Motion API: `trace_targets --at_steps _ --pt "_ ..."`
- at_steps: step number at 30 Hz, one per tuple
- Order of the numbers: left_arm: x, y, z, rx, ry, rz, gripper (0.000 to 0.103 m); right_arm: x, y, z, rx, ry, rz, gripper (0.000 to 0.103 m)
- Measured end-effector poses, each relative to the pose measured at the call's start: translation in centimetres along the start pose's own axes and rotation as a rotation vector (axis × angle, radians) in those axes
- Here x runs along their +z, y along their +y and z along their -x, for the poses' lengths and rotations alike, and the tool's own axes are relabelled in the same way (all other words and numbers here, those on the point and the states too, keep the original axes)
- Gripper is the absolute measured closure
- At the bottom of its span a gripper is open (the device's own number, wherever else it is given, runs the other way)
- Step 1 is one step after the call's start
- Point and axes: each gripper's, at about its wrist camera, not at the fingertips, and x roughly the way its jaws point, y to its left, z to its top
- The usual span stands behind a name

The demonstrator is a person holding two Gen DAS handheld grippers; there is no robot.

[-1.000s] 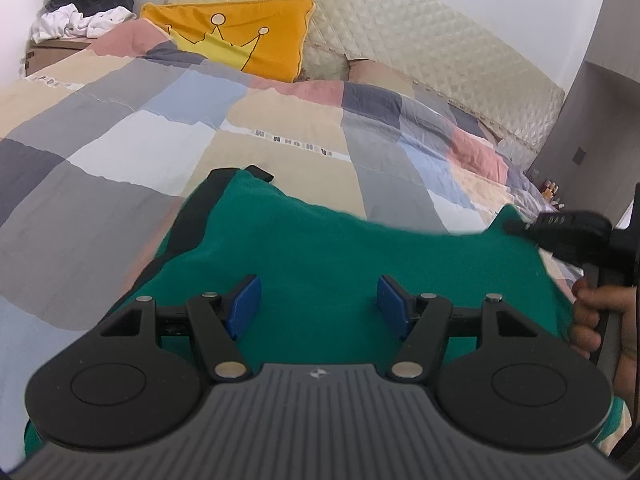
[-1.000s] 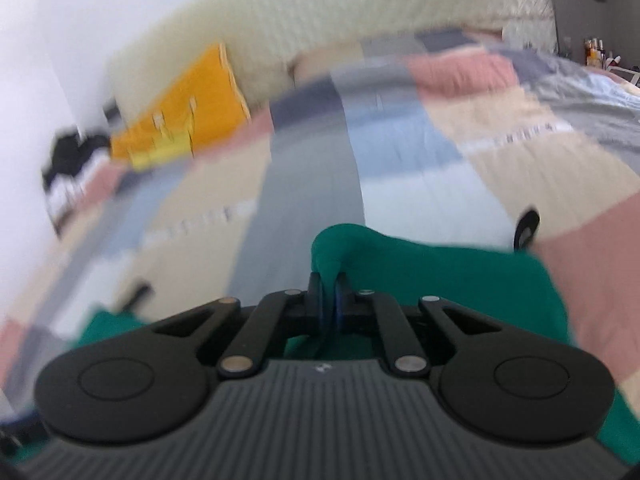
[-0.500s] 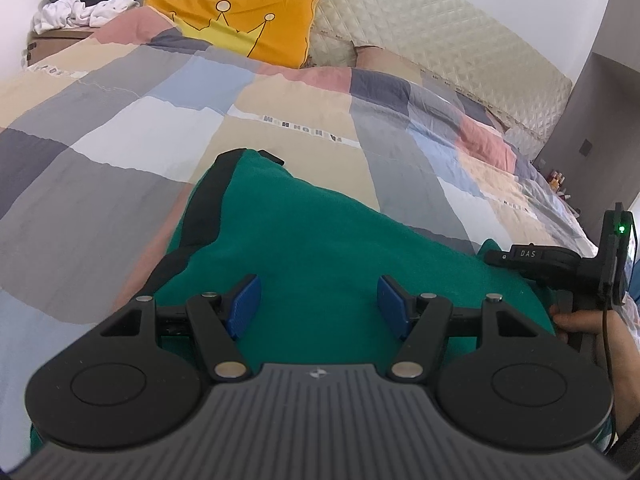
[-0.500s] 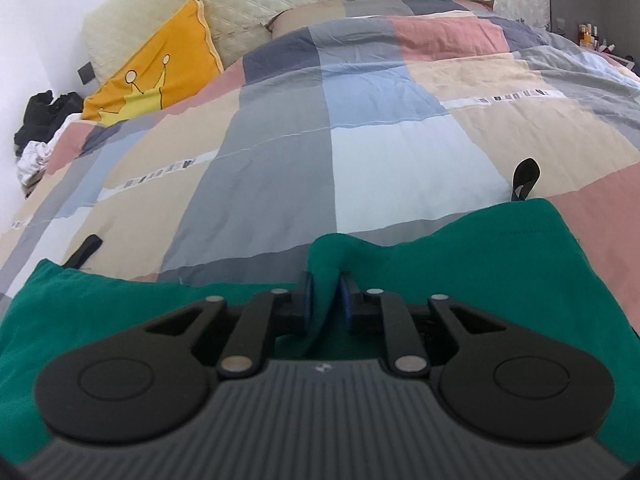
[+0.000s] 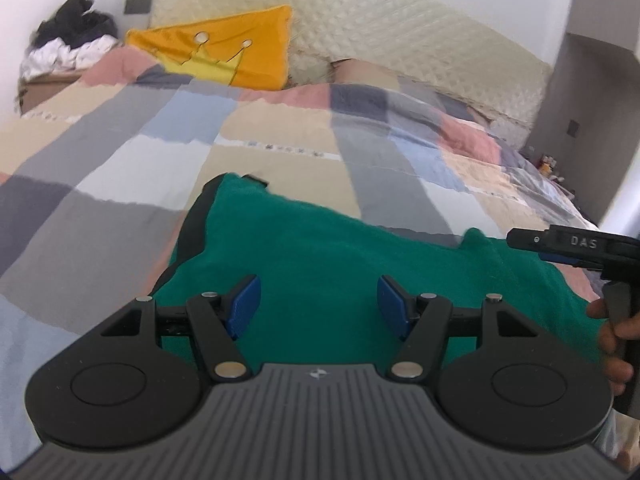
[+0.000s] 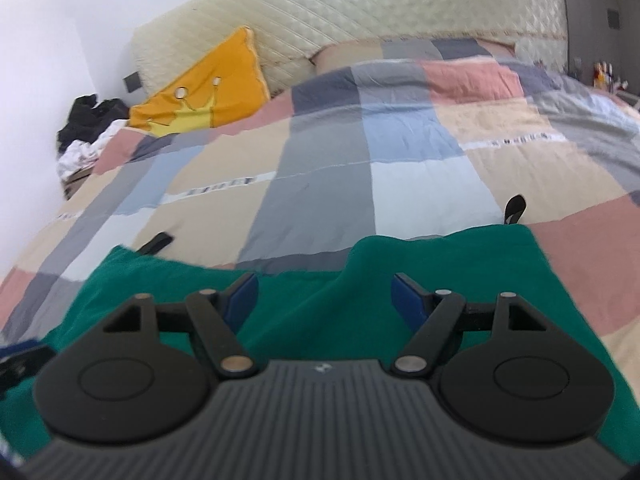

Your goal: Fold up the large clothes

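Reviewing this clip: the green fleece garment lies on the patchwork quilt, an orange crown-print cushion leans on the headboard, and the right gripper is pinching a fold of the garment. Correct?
Not quite. In the right wrist view, the right gripper is opening, its blue pads clear of the green fleece garment, which has a raised fold between them. The patchwork quilt and the orange crown-print cushion against the quilted headboard are as stated.

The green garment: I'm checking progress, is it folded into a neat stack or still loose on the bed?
Still loose: the green garment lies rumpled on the patchwork quilt, with one raised bump and an uneven far edge.

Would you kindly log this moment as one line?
green garment: flat on quilt | left hand-held gripper: open, empty | right hand-held gripper: opening, garment released
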Motion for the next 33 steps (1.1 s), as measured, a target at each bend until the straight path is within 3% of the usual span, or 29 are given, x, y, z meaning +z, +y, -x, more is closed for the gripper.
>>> trace_targets --at_steps 3,8,12,15,18,24,27,33 --pt "0.2 -1.0 1.8 0.026 -0.035 -0.049 0.033 -0.7 0.5 3.1 0.024 -0.025 -0.012 0.028" --pt "-0.8 -2.4 5.0 0.006 -0.056 -0.047 0.033 -2.2 1.8 7.4 0.065 -0.049 0.013 0.028" --pt "-4.0 -4.0 6.7 -0.006 -0.02 -0.063 0.033 -3.8 2.7 10.1 0.084 -0.065 0.028 0.028" --pt "-5.5 -5.4 7.7 0.022 -0.016 -0.139 0.033 -5.7 3.1 11.4 0.086 -0.037 0.022 0.028" --pt "-5.9 -5.6 8.7 -0.011 -0.012 -0.115 0.033 -7.0 3.4 12.5 0.071 -0.023 0.025 0.028" --pt "-7.1 -6.4 11.1 -0.027 -0.027 -0.124 0.033 -8.6 2.7 14.8 0.075 -0.023 -0.088 0.028" --pt "-7.7 -6.6 11.9 -0.048 -0.01 -0.097 0.033 -10.0 2.2 15.1 0.078 0.002 -0.158 0.028" --pt "-7.7 -4.6 10.8 -0.118 0.079 0.098 0.031 -10.8 -0.5 13.6 0.057 0.067 -0.356 0.028"
